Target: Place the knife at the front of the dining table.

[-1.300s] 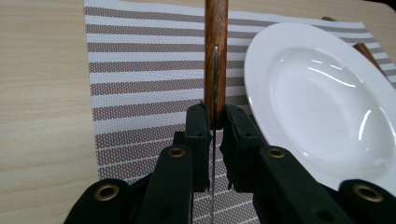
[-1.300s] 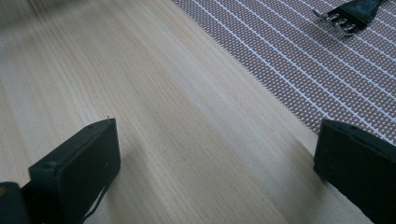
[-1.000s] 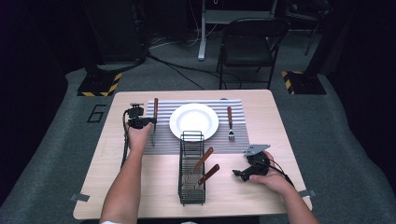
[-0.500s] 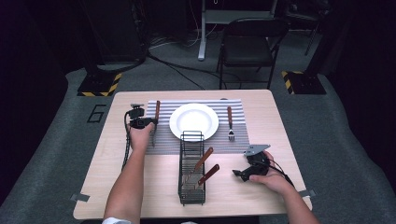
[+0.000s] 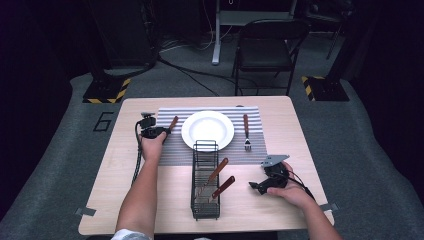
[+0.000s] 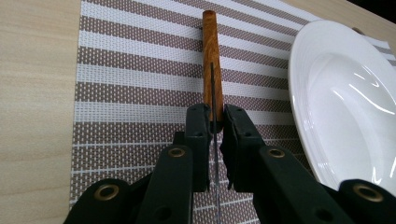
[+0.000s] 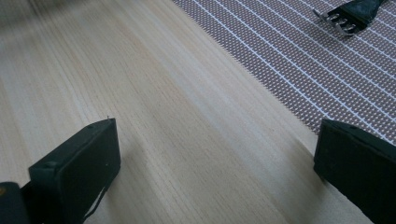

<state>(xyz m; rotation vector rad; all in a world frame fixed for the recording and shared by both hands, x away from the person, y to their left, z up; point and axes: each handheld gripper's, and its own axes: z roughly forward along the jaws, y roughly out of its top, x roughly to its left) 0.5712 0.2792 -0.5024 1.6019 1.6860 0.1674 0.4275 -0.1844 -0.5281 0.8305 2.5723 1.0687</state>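
Left gripper (image 6: 214,128) is clamped on the knife (image 6: 211,56), whose wooden handle runs toward 12 o'clock from the jaws. White plate (image 6: 345,93) lies at 2 o'clock; right gripper (image 7: 215,158) rests open on the bench (image 7: 154,116).

Plate (image 5: 207,130), fork (image 5: 246,133), wire rack (image 5: 205,180)

Bare worktop (image 5: 120,165) left of the placemat (image 5: 175,150), passable. White plate (image 5: 207,130) crowding just right of the wooden-handled knife (image 6: 212,60). Wire rack (image 5: 205,180) blocking the middle. Open wood beside the fork (image 5: 246,131).
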